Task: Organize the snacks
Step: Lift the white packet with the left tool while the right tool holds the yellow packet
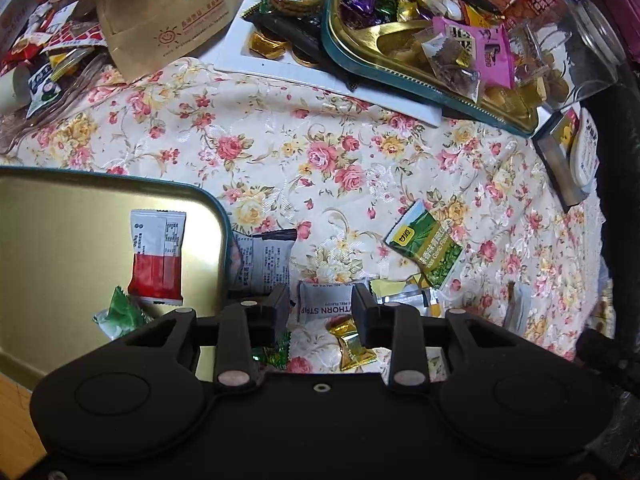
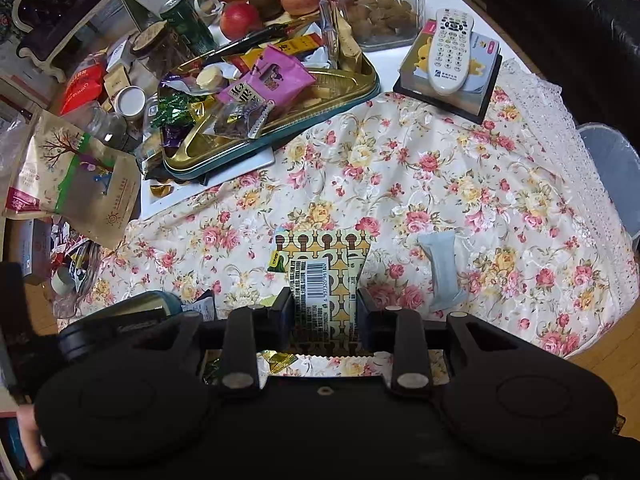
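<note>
Right gripper clamped on yellow patterned packet, long axis running forward; left gripper, jaws apart, straddles hawthorn strip packet directly ahead.

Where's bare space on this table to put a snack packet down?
The floral tablecloth is bare between the remote control and the pale blue packet. The near gold tray has room left of its red-and-white packet. The far tray is crowded.
</note>
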